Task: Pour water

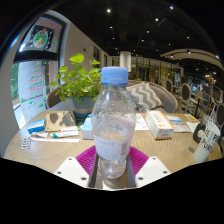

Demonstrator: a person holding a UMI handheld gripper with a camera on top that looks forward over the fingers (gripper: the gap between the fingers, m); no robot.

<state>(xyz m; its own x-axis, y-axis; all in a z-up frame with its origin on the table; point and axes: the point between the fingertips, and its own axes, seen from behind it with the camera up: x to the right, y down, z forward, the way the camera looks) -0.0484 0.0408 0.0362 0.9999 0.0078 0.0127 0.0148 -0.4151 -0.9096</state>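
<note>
A clear plastic water bottle [114, 120] with a light blue cap [115, 74] stands upright between my fingers, partly filled with water. My gripper [113, 162] is shut on the bottle's lower part, with the magenta pads [87, 157] pressed against it on both sides. The bottle's base sits low between the fingers, and I cannot tell whether it touches the wooden table [175, 150]. The bottle hides what lies straight ahead.
A white cup with dark markings [207, 138] stands at the table's right edge. Boxes [159, 124], booklets [55, 131] and small items lie across the table beyond the bottle. A leafy potted plant [78, 82] and a striped cushion [150, 95] are behind them.
</note>
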